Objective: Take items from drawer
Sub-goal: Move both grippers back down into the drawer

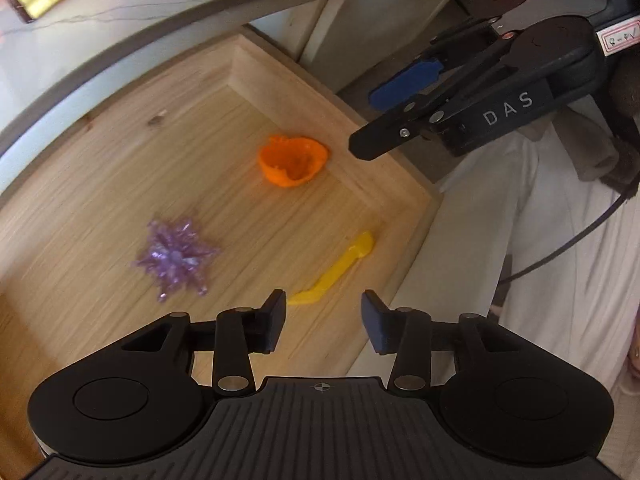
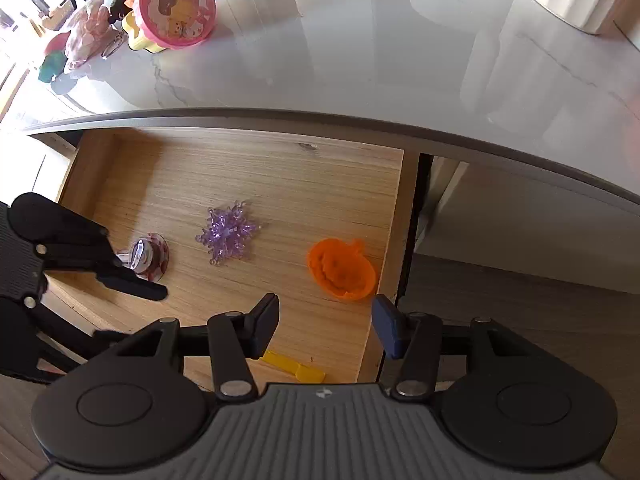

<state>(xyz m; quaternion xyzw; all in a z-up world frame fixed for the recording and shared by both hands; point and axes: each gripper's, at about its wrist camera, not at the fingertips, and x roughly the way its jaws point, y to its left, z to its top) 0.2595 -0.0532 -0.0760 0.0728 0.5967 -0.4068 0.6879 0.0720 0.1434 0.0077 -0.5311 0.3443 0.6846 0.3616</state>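
Both the left gripper (image 1: 323, 322) and right gripper (image 2: 325, 326) have fingers released, grasping nothing. Just ahead of the right fingers in the open wooden drawer (image 2: 384, 240) lies the orange pumpkin-shaped plastic cup (image 2: 341, 270); it appears light, thin-walled and slippery, best pinched across its rim.

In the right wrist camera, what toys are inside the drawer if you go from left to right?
Clear suction-cup hook → purple crystal snowflake → orange pumpkin-shaped cup. The yellow piece is partly hidden, so it is left out.
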